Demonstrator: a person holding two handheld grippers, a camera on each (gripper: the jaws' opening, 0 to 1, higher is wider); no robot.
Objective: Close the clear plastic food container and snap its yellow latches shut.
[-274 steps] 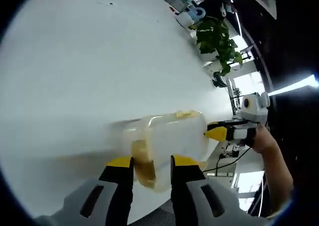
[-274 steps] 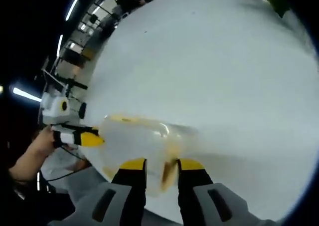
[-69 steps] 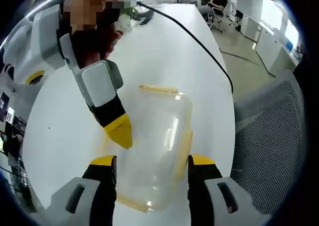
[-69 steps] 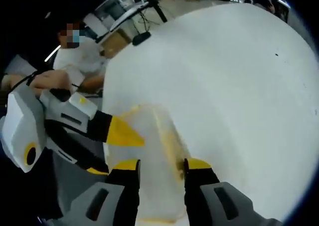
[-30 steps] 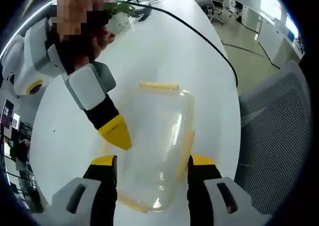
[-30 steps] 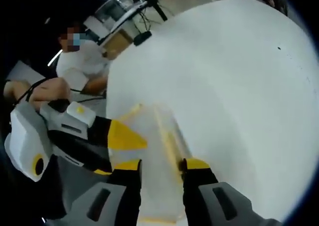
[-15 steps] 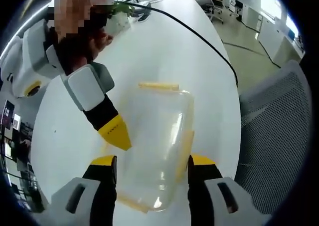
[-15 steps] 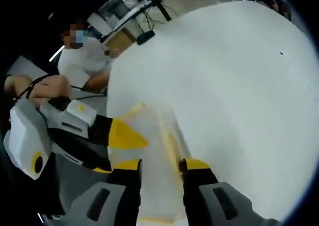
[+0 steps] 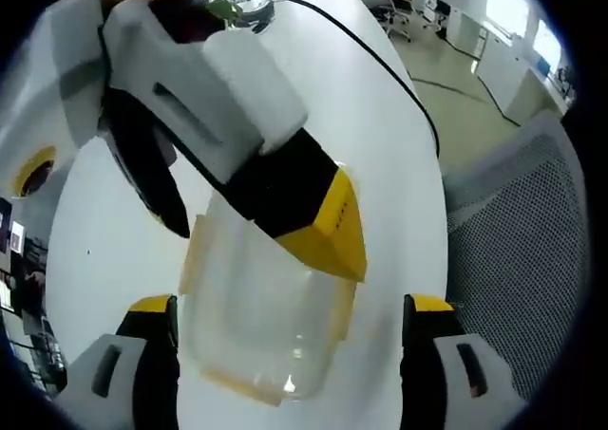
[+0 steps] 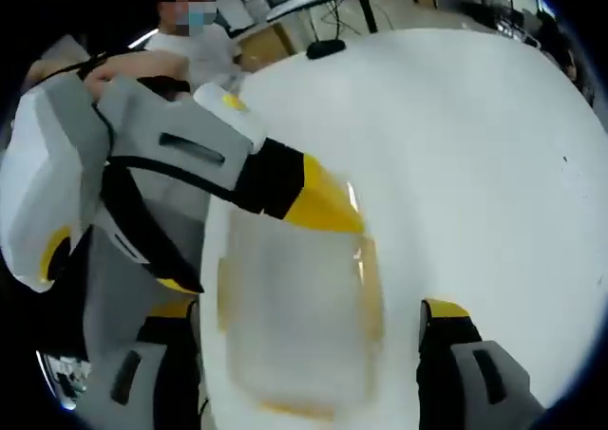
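One clear food container point(image 9: 266, 326) between wide-spread jaws, contents unclear

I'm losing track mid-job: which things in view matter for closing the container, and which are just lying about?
Belongs to the job:
- clear container
- its yellow latches
- left gripper
- right gripper

Lying about:
- black cable
- mesh chair
- potted plant
- white table

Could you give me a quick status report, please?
Both tools open, straddling the container. Left tool, right tool crossed above it. Yellow latches visible; state unclear.
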